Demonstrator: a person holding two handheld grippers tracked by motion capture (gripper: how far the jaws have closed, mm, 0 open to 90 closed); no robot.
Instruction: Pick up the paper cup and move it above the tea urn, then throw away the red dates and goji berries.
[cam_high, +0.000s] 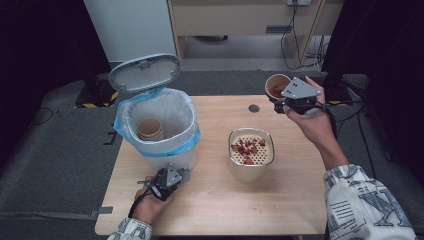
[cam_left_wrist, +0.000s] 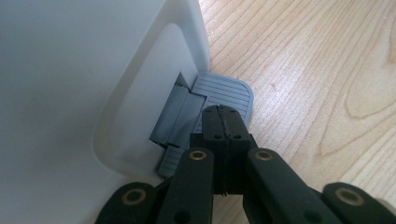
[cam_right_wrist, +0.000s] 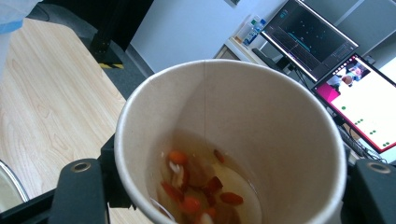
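My left claw presses the bin pedal, jaws together; my right claw is clamped on a cup of red bits.

**My two grippers, seen from above**

My left gripper lies low near the counter's front edge, held in my left hand; its jaws are pressed together, tips resting on a grey pedal. My right gripper is raised at the far right, jaws clasping a paper cup.
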